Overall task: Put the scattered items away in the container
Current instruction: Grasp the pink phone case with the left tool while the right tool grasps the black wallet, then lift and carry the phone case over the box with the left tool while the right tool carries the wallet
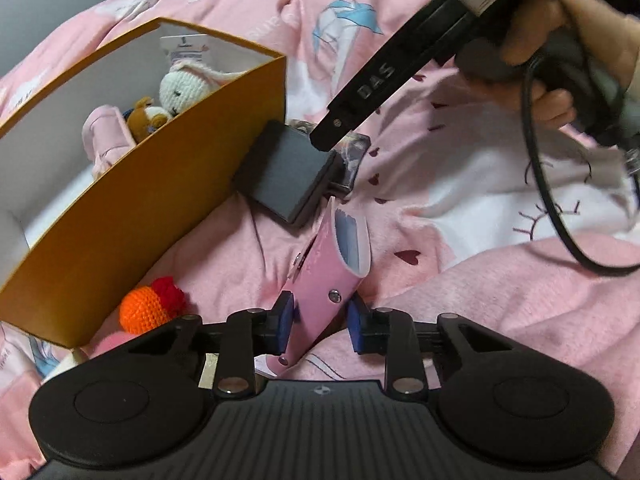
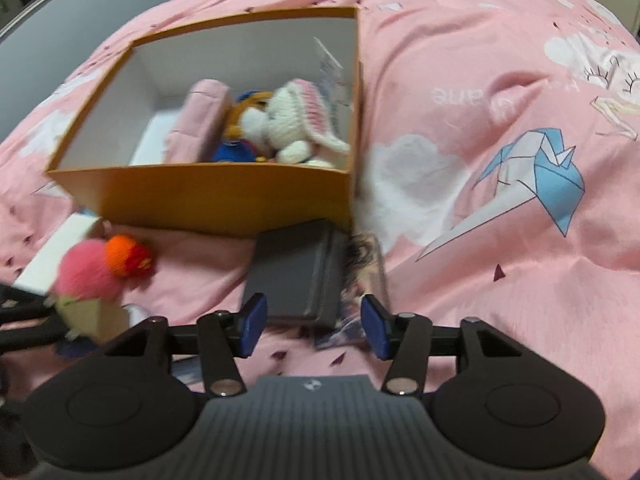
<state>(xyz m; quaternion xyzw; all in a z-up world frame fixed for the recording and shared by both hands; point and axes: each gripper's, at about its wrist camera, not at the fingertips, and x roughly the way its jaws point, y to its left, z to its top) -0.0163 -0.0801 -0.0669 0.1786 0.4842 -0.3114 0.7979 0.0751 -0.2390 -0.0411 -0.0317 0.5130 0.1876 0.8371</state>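
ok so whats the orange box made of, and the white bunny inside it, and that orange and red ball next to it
The orange box looks like stiff matte cardboard: thin straight walls, white inside. The white bunny looks crocheted from yarn, with visible stitch rows and pink-edged ears. The orange and red ball also looks like crocheted yarn, knobbly and matte, the red part fluffier. What fills either toy cannot be seen.

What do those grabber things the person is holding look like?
Each one is black plastic. The left gripper and right gripper have two fingers with blue pads, silver rivets at the joints, a ribbed body and two round discs. From the left wrist view, the right one has a long black bar marked "DAS", a white label and a black cable.
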